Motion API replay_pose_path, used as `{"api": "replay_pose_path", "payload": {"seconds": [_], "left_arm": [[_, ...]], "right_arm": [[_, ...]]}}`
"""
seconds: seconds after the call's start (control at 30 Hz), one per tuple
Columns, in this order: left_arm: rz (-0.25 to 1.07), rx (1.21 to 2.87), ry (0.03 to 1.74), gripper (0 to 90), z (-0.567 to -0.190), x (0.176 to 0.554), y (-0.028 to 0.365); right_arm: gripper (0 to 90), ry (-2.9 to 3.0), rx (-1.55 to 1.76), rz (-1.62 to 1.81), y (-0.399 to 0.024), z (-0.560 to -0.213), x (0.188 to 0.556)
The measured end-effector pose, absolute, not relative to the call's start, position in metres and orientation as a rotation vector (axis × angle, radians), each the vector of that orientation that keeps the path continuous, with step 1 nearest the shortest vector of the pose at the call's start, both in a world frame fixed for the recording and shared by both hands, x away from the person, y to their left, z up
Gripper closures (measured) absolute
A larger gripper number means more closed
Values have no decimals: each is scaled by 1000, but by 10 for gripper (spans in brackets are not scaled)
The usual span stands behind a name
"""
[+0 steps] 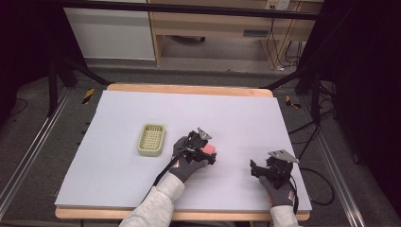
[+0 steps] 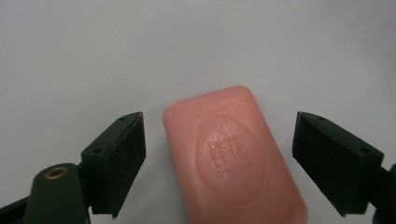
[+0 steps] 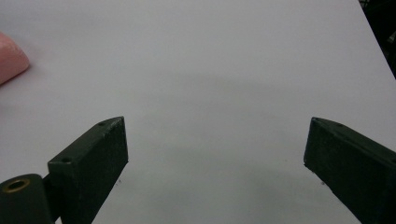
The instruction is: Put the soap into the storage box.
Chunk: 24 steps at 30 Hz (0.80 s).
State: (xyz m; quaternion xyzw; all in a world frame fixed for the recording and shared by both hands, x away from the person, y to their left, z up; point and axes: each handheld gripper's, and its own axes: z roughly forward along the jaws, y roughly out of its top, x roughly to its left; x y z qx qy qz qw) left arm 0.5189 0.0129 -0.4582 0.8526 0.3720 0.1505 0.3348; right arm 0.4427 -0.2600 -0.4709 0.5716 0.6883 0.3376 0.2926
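A pink bar of soap [image 2: 233, 154] with an embossed oval stamp lies flat on the white table top; in the high view the soap [image 1: 209, 149] shows near the table's middle. My left gripper [image 2: 219, 161] straddles it with both jaws wide, a gap on each side of the bar, so the pads do not touch it. In the high view the left gripper [image 1: 204, 147] sits over the soap. My right gripper [image 3: 215, 163] stands open over bare table, nothing between its jaws; the soap's corner [image 3: 10, 60] shows at far left. The right gripper [image 1: 265, 169] rests near the front right.
A pale yellow-green slotted soap dish [image 1: 152, 139] stands left of the soap, with nothing in it. The white mat [image 1: 227, 113] covers a wooden table. Dark stands and cables flank the table, and a wooden desk stands behind.
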Motion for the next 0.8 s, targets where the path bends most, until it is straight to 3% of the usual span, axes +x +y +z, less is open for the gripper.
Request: {"api": "replay_pose_path", "payload": {"seconds": [0.27,0.8], "left_arm": [[373,2253,985,181,-466,522,11],[352,2260,1023,287,-472,521,9]], "right_arm": [[66,1834,1530,901,-259,-471,443],[66,1839,1532,895,-259,-472,443]]}}
